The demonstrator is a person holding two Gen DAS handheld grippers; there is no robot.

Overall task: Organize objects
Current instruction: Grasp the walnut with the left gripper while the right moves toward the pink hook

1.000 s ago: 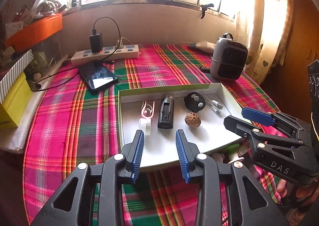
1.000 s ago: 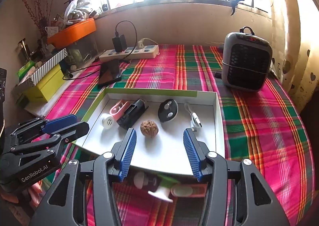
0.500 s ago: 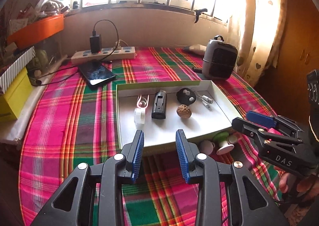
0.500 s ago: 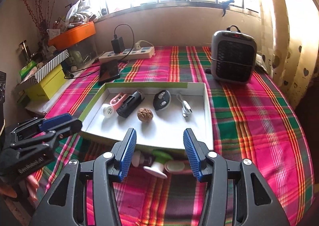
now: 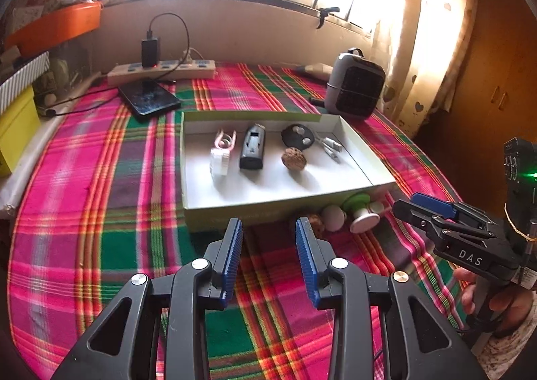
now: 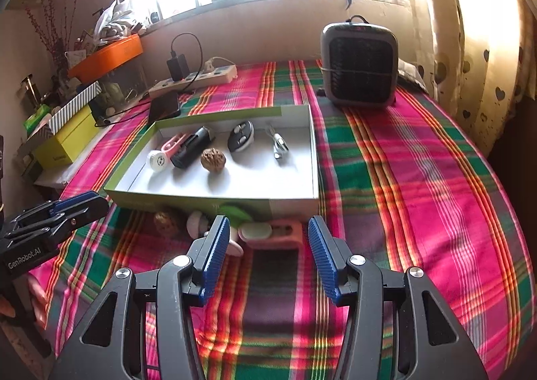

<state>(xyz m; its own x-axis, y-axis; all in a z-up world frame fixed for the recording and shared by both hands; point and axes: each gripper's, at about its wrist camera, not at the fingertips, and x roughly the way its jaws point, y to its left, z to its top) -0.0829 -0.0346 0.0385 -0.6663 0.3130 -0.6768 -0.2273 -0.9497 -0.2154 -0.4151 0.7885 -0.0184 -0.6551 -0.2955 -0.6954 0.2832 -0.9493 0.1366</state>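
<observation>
Five small things already lie in the white box [image 5: 365, 175] on the plaid desk [image 5: 100, 212] — a pink clip with a white wheel [image 5: 221, 153], a black gadget [image 5: 252, 151], a walnut [image 5: 294, 159], a round black fob [image 5: 297, 140] and a little cable [image 6: 278, 144]. So a good part of the tidying looks done.

A few things are left outside, touching or just beside the box's near wall. From the right claw's camera they sit at about twelve o'clock: a second walnut [image 6: 166, 221], a small white ball-shaped piece [image 6: 198, 223], a green-topped toy [image 6: 235, 212] and a pink and white case [image 6: 272, 233]. I think these need to go in next.

The left claw [image 5: 268, 259] is partly open and has nothing in it. It touches nothing — only cloth shows between its blue pads.

The right claw [image 6: 268, 259] is a bit wider open and empty too. The pink and white case sits just past its tips, not between them.

A phone [image 5: 147, 99], a power strip [image 5: 161, 70] and a little heater [image 6: 359, 66] sit farther back.
</observation>
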